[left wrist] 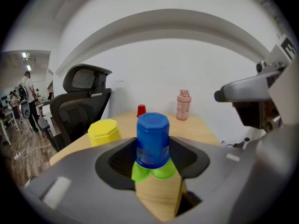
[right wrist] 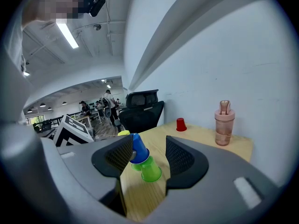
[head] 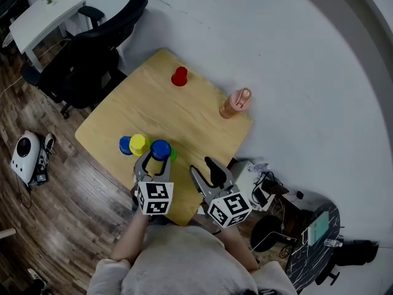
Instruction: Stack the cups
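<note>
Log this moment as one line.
left gripper: jaws shut on blue cup, above two green cups | right gripper: jaws open, empty | red cup: stands apart

Office: black swivel chair, white desk, ceiling strip lights.

**A:** Where's the left claw?
**B:** Low centre of the head view, tipped downward, its jaws pressed on a blue cup.
**A:** And the right claw?
**B:** Just to its right, jaws wide apart, gripping nothing. The left forearm reaches up from the bottom edge.
</note>
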`<action>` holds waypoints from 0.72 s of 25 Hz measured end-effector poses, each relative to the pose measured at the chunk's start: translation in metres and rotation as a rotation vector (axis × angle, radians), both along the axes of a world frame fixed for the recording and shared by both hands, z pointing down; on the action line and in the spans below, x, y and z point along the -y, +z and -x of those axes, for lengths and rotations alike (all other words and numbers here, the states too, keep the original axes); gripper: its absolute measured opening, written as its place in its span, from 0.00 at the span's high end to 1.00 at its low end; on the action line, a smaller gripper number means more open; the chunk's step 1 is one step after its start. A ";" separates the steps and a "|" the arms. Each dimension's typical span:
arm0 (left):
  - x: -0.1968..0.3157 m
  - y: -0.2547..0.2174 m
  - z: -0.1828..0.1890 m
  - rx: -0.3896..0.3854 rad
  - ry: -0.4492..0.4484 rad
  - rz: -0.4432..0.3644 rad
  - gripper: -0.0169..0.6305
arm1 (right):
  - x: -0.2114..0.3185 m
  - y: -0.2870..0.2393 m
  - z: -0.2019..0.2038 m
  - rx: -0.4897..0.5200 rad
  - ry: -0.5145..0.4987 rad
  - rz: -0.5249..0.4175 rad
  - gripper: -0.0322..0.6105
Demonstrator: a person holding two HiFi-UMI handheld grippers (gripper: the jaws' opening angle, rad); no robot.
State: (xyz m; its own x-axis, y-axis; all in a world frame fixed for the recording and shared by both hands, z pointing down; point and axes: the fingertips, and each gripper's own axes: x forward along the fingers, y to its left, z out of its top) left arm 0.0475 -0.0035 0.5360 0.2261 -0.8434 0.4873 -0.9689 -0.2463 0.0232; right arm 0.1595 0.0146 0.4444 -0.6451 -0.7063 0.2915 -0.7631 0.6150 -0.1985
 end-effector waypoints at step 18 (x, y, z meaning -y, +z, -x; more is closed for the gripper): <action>0.004 0.006 -0.001 0.021 -0.023 -0.025 0.55 | 0.009 0.003 0.001 0.002 -0.008 0.010 0.61</action>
State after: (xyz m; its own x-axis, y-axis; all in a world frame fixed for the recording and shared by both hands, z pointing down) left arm 0.0484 -0.0078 0.5416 0.1968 -0.8605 0.4700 -0.9745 -0.2244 -0.0029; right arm 0.1587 0.0059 0.4475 -0.6515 -0.6979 0.2975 -0.7576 0.6192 -0.2066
